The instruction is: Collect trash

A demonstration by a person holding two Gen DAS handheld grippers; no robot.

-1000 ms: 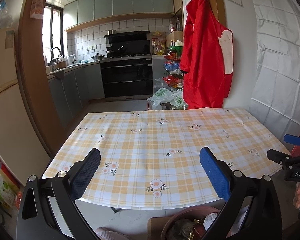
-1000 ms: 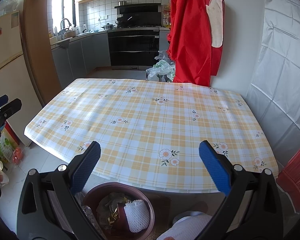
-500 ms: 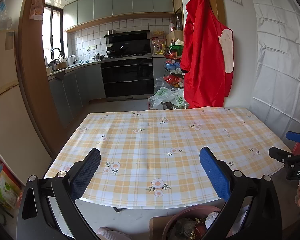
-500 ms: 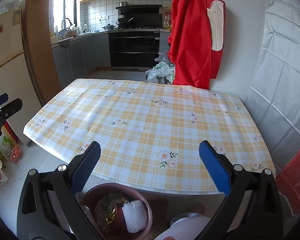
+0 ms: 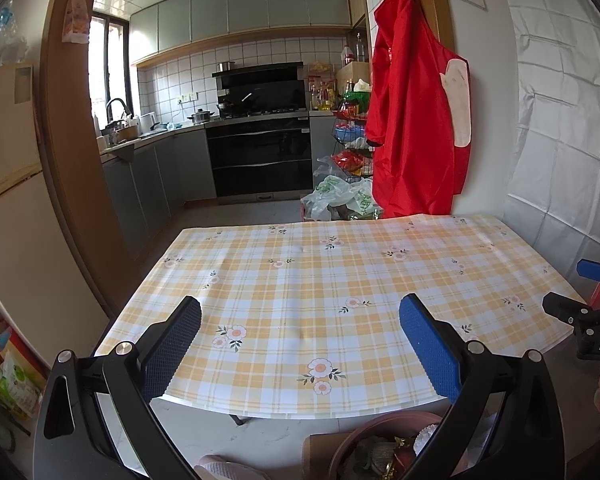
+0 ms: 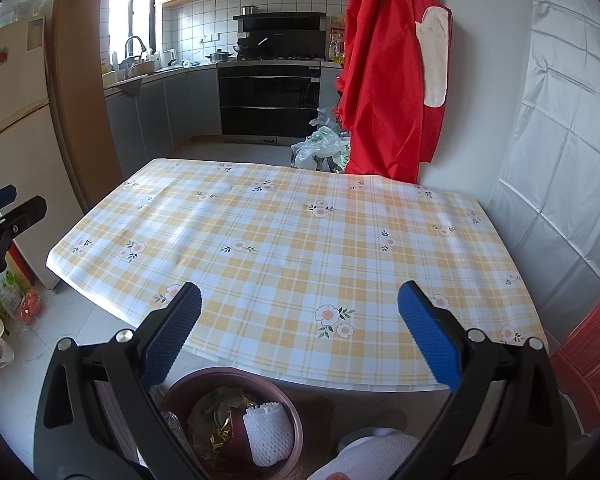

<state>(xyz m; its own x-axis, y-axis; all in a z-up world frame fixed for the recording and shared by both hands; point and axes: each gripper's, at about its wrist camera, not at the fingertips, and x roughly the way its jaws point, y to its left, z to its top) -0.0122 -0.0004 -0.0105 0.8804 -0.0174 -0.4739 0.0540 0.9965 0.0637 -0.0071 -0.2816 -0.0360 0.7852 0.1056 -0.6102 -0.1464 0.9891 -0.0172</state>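
A maroon round bin [image 6: 292,412] stands on the floor under the table's near edge. It holds trash: a white foam net [image 6: 266,430], gold foil and wrappers. It also shows at the bottom of the left wrist view [image 5: 352,442]. My left gripper [image 5: 300,340] is open and empty, held above the table's near edge. My right gripper [image 6: 300,334] is open and empty, above the near edge and the bin. The yellow checked tablecloth [image 6: 300,236] bears no loose items.
A red apron [image 5: 416,128] hangs on the wall behind the table. Plastic bags [image 5: 336,196] lie on the floor beyond it. A fridge [image 6: 16,152] stands at the left. Snack packets [image 5: 16,380] lie on the floor at the left. Kitchen counters and an oven are far back.
Both grippers have lifted and drawn back slightly, so the table looks a little farther. Both stay open and empty.
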